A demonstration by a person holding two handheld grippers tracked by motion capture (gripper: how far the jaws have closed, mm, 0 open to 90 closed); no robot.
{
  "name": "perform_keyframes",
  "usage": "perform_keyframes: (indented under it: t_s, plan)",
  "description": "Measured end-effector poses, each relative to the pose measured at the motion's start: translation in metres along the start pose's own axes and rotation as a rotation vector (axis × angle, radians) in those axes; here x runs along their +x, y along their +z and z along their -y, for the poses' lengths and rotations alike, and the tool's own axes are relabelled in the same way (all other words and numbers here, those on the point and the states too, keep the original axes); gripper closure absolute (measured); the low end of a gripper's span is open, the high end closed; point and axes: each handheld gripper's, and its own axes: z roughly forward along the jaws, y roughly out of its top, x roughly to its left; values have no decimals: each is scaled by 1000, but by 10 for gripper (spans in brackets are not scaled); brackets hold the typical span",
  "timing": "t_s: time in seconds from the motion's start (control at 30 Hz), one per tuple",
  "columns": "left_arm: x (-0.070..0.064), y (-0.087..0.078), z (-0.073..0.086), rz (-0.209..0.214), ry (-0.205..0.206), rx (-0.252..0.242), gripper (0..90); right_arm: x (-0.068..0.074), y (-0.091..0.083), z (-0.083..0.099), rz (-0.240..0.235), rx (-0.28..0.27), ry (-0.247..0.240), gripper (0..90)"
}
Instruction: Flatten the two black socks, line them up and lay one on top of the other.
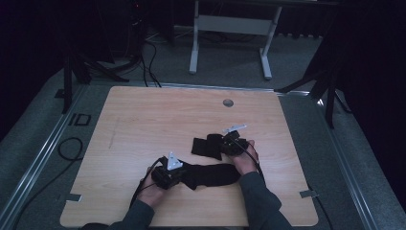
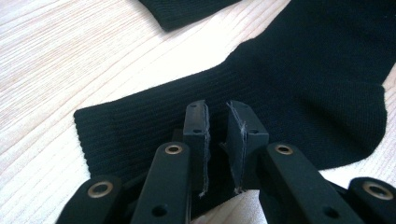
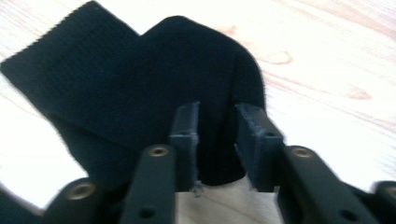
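Observation:
Two black socks lie on the wooden table (image 1: 143,124). The stretched-out sock (image 1: 213,175) runs across the front; its ribbed cuff (image 2: 140,126) lies under my left gripper (image 1: 178,175) (image 2: 217,109), whose jaws stand a narrow gap apart over the cuff. The folded sock (image 1: 203,146) (image 3: 116,79) lies farther back, and its corner (image 2: 187,11) shows in the left gripper view. My right gripper (image 1: 224,143) (image 3: 217,112) is open at the folded sock's rounded end, with fabric showing in the gap between its jaws.
A round grommet hole (image 1: 228,102) sits near the table's far edge. A white desk frame (image 1: 230,24) stands on the floor behind. Cables (image 1: 72,148) trail on the floor at the left. Tape marks (image 1: 309,193) sit by the front corners.

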Motion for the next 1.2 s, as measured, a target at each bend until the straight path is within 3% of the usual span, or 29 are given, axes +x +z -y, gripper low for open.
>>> perform_keyframes:
  t_s: [0.13, 0.33, 0.47, 0.53, 0.8, 1.0, 1.2]
  plan:
    - [0, 0, 0, 0, -1, -2, 787, 3, -1, -1, -6, 12, -2, 815]
    - [0, 0, 0, 0, -2, -2, 787, 8, -3, -2, -24, 29, -3, 853]
    - [0, 0, 0, 0, -2, -3, 787, 6, -15, -5, -74, -24, 49, 857]
    - [0, 0, 0, 0, -2, -2, 787, 6, -25, -8, -77, -53, 55, 857]
    - [0, 0, 0, 0, -3, -3, 786, 6, -52, -13, -70, -108, 40, 859]
    - [0, 0, 0, -3, -3, -3, 786, -7, -66, -6, -38, -115, 44, 859]
    - [0, 0, 0, -2, -5, -3, 786, -24, -71, 13, 14, -92, 42, 856]
